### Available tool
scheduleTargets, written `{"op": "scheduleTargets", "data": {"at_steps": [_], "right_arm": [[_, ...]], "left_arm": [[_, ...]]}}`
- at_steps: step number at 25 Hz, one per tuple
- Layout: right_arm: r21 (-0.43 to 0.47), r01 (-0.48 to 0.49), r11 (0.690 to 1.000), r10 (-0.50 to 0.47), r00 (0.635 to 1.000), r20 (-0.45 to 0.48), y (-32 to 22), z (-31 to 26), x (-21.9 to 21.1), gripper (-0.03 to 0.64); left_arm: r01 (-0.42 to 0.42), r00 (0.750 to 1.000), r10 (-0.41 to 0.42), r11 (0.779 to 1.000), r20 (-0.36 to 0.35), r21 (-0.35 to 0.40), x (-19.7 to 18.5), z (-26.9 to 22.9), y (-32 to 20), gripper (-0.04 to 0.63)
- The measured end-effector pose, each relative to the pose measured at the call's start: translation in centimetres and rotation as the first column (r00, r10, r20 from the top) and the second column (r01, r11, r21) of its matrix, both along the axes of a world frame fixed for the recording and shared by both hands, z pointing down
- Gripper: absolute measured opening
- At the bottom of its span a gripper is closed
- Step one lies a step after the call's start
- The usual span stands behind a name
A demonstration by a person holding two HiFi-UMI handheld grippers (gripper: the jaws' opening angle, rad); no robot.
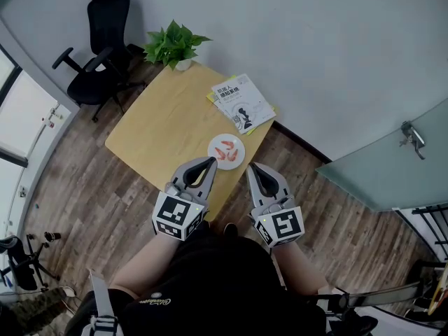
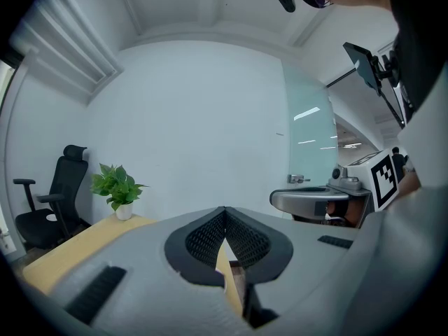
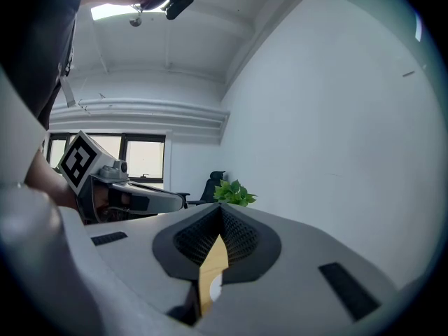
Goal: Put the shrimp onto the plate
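Shrimp (image 1: 225, 150): on the plate (image 1: 213, 144); task looks finished.
Left gripper (image 1: 210, 162): jaws together, empty.
Right gripper (image 1: 253, 166): jaws together, empty.

**A:** What else was in frame besides the work items?

**B:** Wooden table (image 1: 168, 124), sitting corner-on to the camera. Potted plant (image 1: 173, 44) in a white pot on its far corner. Stack of booklets (image 1: 241, 102) at the right edge, with a yellow one underneath.

**A:** And around the table?

**B:** Black office chair (image 1: 101, 40) stood off the far-left side, near the plant and close to the white wall (image 1: 301, 40). Floor (image 1: 84, 208) was wood plank. Frosted glass door (image 1: 392, 170) on the right had a metal handle (image 1: 411, 137). Window (image 1: 24, 110) ran along the left. Black stand (image 1: 21, 257) at lower left, couldn't tell what type.
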State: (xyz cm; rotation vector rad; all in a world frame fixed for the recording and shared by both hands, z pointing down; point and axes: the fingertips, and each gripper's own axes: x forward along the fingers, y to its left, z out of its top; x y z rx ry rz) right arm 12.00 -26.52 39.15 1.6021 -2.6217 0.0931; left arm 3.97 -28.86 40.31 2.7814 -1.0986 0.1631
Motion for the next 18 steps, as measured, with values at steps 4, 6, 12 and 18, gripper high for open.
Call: {"op": "scheduleTargets", "data": {"at_steps": [4,6,12,18], "right_arm": [[-0.017,0.008,1.000,-0.008,1.000,0.001,0.09,0.38,-0.28,0.002],[-0.021,0.012,1.000,-0.012,1.000,0.002,0.14,0.48,-0.53,0.002],[-0.024,0.017,1.000,-0.017,1.000,0.001,0.32,0.52,-0.86,0.002],[-0.030,0.017,0.999,-0.017,1.000,0.000,0.38,0.67,-0.75,0.002]], "left_arm": [[0.008,1.000,-0.008,1.000,-0.002,-0.013,-0.20,0.27,0.14,0.005],[0.005,1.000,-0.005,1.000,-0.001,-0.009,-0.23,0.24,0.22,0.005],[0.005,1.000,-0.005,1.000,-0.006,-0.008,-0.40,0.24,0.38,0.005],[0.005,1.000,-0.005,1.000,-0.014,-0.019,-0.31,0.27,0.40,0.005]]}}
